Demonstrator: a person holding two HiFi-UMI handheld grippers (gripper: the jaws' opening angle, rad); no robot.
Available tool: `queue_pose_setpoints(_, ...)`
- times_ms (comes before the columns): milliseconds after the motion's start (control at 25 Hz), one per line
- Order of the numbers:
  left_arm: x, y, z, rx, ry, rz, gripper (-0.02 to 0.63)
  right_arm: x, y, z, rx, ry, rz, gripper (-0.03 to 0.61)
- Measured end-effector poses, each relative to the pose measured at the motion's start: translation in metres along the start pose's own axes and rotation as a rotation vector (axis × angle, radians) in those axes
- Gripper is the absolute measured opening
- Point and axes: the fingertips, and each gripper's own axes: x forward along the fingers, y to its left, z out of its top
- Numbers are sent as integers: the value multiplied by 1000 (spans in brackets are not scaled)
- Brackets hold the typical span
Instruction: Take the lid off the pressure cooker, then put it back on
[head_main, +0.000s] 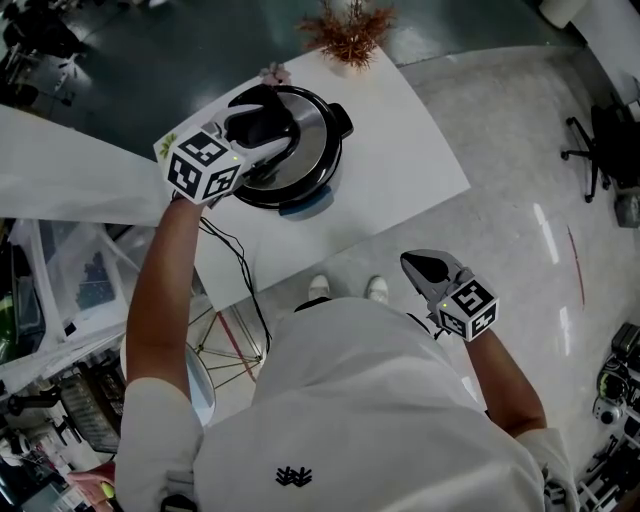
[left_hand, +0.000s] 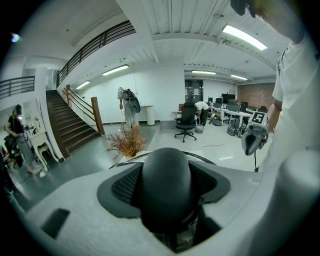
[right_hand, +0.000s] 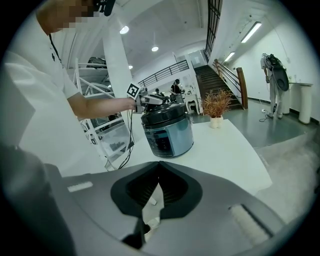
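A silver-and-blue pressure cooker (head_main: 318, 165) (right_hand: 167, 132) stands on the white table (head_main: 400, 150), its lid (head_main: 315, 125) sitting on the body. My left gripper (head_main: 265, 128) (left_hand: 166, 192) reaches over the lid, and its jaws stand wide, closed around the lid's black domed handle (left_hand: 166, 180) (head_main: 262, 115). In the right gripper view the left gripper (right_hand: 150, 100) rests on top of the cooker. My right gripper (head_main: 422, 266) (right_hand: 158, 175) hangs off the table's near edge, by my body, with its jaws together and nothing in them.
A dried plant (head_main: 348, 35) in a pot stands at the table's far corner, and a small flower (head_main: 273, 73) sits behind the cooker. A black cable (head_main: 240, 270) drops off the table's left side. Racks and clutter fill the left; an office chair (head_main: 600, 150) stands far right.
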Motion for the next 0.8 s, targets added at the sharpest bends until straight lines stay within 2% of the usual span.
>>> queue_pose_setpoints(400, -4, 6, -4, -35, -1, 54, 330, -9, -4, -5, -3, 2, 11, 14)
queue_pose_setpoints(800, -32, 8, -14, -86, -10, 163, 313, -13, -4, -10, -23, 3, 60, 14)
